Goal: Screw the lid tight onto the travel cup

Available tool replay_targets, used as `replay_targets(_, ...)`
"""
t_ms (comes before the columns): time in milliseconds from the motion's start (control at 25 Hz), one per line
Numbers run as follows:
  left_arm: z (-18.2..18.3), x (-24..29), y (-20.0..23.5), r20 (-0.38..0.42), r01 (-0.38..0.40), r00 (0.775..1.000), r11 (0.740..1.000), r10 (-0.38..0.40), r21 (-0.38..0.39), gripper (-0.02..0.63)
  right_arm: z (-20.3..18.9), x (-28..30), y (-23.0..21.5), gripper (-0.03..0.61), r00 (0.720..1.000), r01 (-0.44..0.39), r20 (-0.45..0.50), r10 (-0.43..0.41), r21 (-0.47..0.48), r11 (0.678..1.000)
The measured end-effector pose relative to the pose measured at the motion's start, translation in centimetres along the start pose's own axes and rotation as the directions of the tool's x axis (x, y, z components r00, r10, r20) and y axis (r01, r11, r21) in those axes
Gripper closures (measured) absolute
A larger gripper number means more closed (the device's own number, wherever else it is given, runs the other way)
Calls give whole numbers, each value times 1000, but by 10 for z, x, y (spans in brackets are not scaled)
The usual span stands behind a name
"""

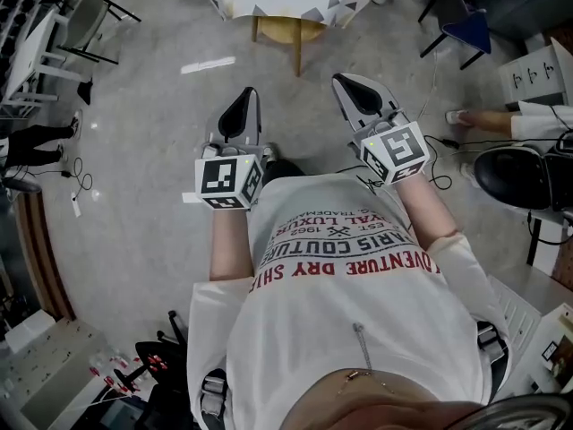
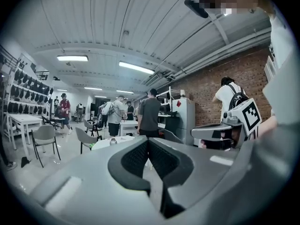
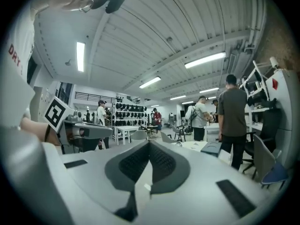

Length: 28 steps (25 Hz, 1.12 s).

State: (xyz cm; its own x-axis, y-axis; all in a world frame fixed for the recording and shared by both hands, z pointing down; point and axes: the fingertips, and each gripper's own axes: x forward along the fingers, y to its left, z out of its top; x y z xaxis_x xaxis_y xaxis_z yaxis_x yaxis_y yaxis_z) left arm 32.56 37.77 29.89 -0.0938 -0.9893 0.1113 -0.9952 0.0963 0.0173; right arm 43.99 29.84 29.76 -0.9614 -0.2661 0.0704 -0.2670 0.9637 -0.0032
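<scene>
Nearest the head camera is the person's white printed shirt, with both forearms reaching out ahead of it. Each hand grips a tool topped by a marker cube, the left cube sitting a little lower in the head view than the right cube.

The left claw points forward over the bare grey floor. Its own view shows the two ribbed pads pressed together with nothing between them. The right claw runs roughly parallel just beside it, apart from it. It is likewise closed tight and empty, its pads meeting along one seam.

Neither claw touches anything. Both are held in the air, well short of the round white desk, which stands ahead on a wooden base.

On that desk, well apart from both claws, stands a small silvery thing that appears to be the travel cup. It is too small to tell whether its lid is on.

A blue chair stands to the right of the desk and a grey chair off to the left.

Farther back, a person in a dark shirt stands facing away, others stand around white desks beyond, and a brick wall closes the right side of the room.
</scene>
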Motion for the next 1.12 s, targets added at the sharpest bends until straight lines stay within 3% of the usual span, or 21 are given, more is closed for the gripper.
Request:
replay_targets(160, -11, 10, 9, -37, -4, 999, 1000, 4, -11, 589, -16, 14, -9, 568, 998, -6, -67, 8, 29, 1000)
replay_targets(240, -21, 20, 21, -72, -2, 997, 1000, 1, -20, 424, -23, 28, -14, 521, 996, -8, -92, 12, 41, 999)
replay_targets(280, -25, 25, 29, -81, -4, 997, 1000, 2, -25, 394, -25, 37, -16, 450, 995, -11, -99, 16, 46, 999)
replay_targets(320, -27, 31, 39, -82, -7, 997, 1000, 4, -30, 393, -27, 47, -17, 406, 995, -15, -103, 20, 46, 999)
replay_targets(400, -28, 44, 60, -72, -6, 997, 999, 3, -40, 375, -28, 69, -21, 388, 994, -18, -110, 21, 31, 999)
replay_targets(720, -29, 110, 163, -69, 26, 997, 995, -33, -99, 336, -28, 181, -43, 388, 985, 29, -169, -27, 6, 1000)
replay_targets(840, -22, 142, 211, -67, 70, 995, 993, -76, -95, 331, -24, 236, -57, 388, 979, 47, -198, -47, -5, 999)
replay_targets(1120, -11, 215, 296, -90, 201, 974, 976, -208, -88, 319, -11, 333, -96, 388, 960, 176, -220, -170, 5, 984)
